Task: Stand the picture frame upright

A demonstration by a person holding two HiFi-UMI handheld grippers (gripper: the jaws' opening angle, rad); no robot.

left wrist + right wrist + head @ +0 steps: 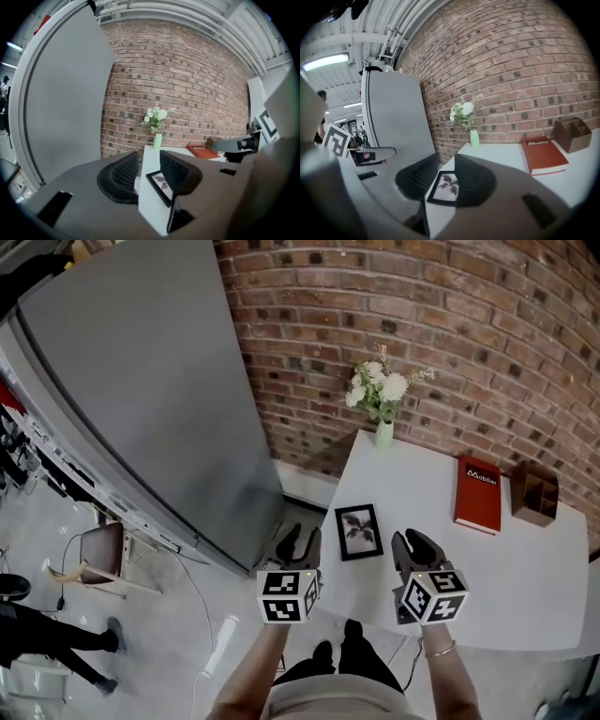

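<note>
White table (525, 587) is carrying the picture frame (358, 532) lying flat; I am holding my left gripper (300, 547) and right gripper (413, 553) unclenched nearby.

White desk (525, 596) against a brick wall (422, 315); at its far edge a pale green vase (384, 434) of white flowers (378, 388); far right, a red book (478, 495) lying flat, a brown wooden organiser (534, 493) just beside it; tall grey panel (141, 399) at left.

picture frame (359, 532) – black, leaf print | book (478, 494) – red | vase (384, 434) – pale green | table (525, 587) – white
</note>
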